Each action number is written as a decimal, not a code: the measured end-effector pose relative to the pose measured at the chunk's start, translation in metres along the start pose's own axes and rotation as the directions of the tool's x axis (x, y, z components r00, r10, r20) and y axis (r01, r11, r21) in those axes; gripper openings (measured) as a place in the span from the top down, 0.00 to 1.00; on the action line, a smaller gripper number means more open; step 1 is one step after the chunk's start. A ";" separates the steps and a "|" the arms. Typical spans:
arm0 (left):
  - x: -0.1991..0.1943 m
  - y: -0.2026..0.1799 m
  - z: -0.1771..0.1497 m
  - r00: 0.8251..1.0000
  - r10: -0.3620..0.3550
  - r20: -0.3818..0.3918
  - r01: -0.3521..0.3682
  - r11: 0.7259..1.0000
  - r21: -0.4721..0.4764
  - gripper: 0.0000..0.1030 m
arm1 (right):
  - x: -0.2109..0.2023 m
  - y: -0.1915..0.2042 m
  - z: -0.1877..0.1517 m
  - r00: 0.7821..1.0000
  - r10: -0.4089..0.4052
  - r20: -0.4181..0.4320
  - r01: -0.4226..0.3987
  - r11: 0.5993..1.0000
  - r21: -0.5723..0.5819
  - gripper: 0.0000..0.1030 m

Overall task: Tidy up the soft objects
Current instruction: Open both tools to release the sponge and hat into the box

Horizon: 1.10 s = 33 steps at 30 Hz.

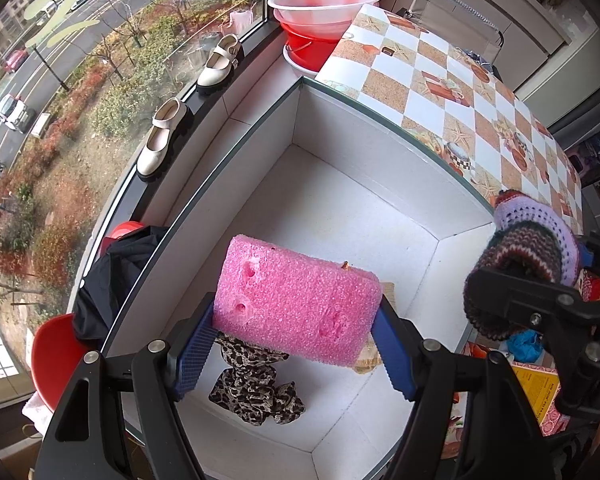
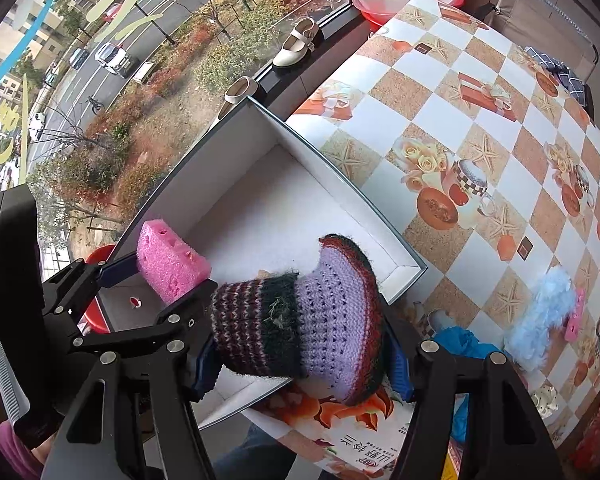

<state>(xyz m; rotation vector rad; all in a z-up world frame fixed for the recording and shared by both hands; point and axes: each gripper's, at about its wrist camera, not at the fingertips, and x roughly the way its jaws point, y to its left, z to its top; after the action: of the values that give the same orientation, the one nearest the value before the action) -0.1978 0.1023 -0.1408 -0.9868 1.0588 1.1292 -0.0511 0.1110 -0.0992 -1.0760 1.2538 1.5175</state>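
Observation:
My left gripper (image 1: 296,344) is shut on a pink sponge (image 1: 296,304), held above the inside of a white box (image 1: 356,208). On the box floor under the sponge lies a leopard-print cloth (image 1: 256,388), with a beige item partly hidden behind the sponge. My right gripper (image 2: 304,360) is shut on a knitted purple and dark striped hat (image 2: 300,320) over the box's near corner. The hat (image 1: 528,260) and the right gripper show at the right in the left wrist view. The sponge (image 2: 168,260) and the left gripper show at the left in the right wrist view.
The box stands beside a table with a checkered cloth (image 2: 480,140). On the table lie a fluffy light-blue item (image 2: 540,312), a blue bag (image 2: 464,344) and printed paper (image 2: 340,432). Shoes (image 1: 220,64) sit on the window sill, and basins (image 1: 320,12) are stacked beyond the box.

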 end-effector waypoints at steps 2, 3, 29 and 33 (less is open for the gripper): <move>0.001 0.001 0.000 1.000 0.004 -0.002 -0.004 1.000 -0.002 0.25 | 0.002 0.001 0.001 1.000 0.002 -0.003 -0.002 1.000 -0.003 0.35; 0.001 0.001 0.000 1.000 0.006 -0.003 -0.006 1.000 -0.003 0.25 | 0.003 0.002 0.001 1.000 0.002 -0.004 -0.002 1.000 -0.006 0.35; 0.000 -0.004 -0.008 0.984 -0.150 -0.093 0.145 0.988 -0.055 0.00 | -0.024 -0.023 -0.012 0.997 0.074 0.031 -0.077 0.988 0.132 0.01; -0.018 -0.017 -0.007 0.980 -0.184 -0.079 0.182 0.983 -0.032 0.00 | -0.040 -0.035 -0.022 0.993 0.101 0.055 -0.110 0.976 0.190 0.01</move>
<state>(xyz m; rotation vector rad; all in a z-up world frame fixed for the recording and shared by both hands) -0.1837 0.0893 -0.1238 -1.1347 0.9985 0.9600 -0.0050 0.0897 -0.0719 -0.8567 1.4139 1.4564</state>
